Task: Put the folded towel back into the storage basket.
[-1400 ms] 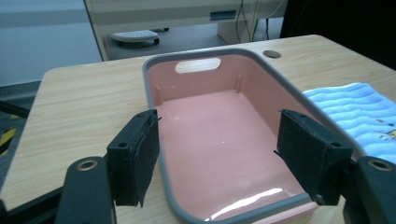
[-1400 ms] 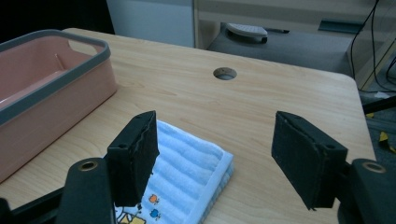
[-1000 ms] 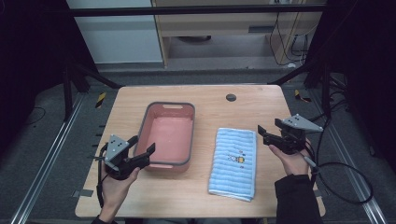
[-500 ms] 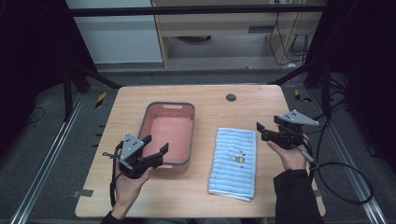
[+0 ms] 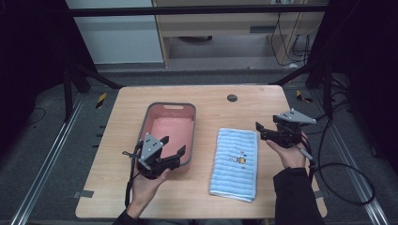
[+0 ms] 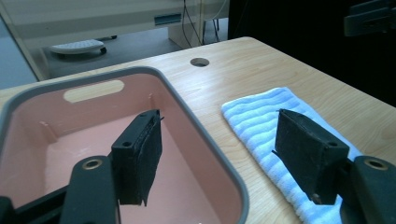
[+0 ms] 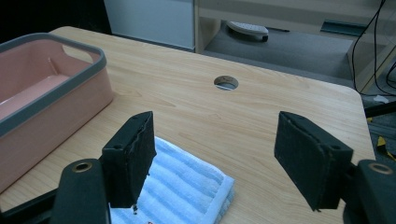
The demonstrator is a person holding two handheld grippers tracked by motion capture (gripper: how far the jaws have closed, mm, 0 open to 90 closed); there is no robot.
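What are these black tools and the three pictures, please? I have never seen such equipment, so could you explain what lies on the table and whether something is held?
There is no robot here. A person sits at a wooden table and holds a hand tool in each hand, each with two black jaws: the left gripper and the right gripper.

The high view comes from a fixed camera above the table. The other two come from small cameras riding on each gripper, looking along its own jaws, so the black pads at the bottom of those pictures are the jaws themselves.

On the table lie a pink basin with a grey rim, which looks empty, and beside it a folded blue striped towel. There is also a round hole in the tabletop.

Nothing is held: both grippers are open, with empty space between the jaws.
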